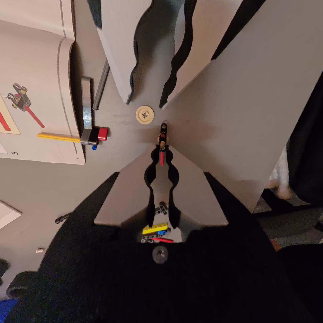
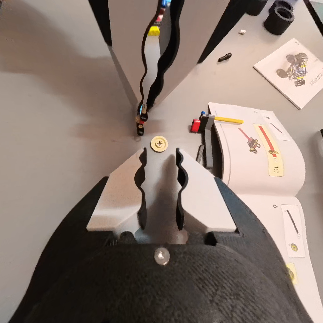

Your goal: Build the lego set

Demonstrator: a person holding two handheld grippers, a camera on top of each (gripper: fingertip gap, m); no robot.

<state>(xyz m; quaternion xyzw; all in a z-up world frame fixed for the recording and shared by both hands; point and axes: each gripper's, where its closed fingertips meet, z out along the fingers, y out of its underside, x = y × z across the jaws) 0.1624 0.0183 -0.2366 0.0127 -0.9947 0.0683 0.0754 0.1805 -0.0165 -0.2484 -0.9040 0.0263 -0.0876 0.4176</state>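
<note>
My left gripper (image 1: 161,150) is shut on a small black lego assembly (image 1: 162,134) with tan pins and a red axle (image 1: 162,158); the assembly's far end rests on the grey table. A tan round disc (image 1: 145,114) with a cross hole lies flat just beyond it. My right gripper (image 2: 160,150) is open and empty, its tips either side of the near edge of the disc (image 2: 159,143), just above the table. It enters the left wrist view (image 1: 145,104) from the top. The left gripper (image 2: 146,106) and the assembly (image 2: 140,122) show in the right wrist view.
An open instruction booklet (image 2: 253,148) lies right of the disc. A part with a yellow axle, grey beam and red piece (image 2: 204,122) rests on its edge. A grey axle (image 2: 200,153), black pin (image 2: 224,57), black tyres (image 2: 279,19) and a leaflet (image 2: 293,73) lie farther off. Loose bricks (image 1: 154,229) lie behind my left gripper. One gripper's finger ends stand about 5 cm off the other's.
</note>
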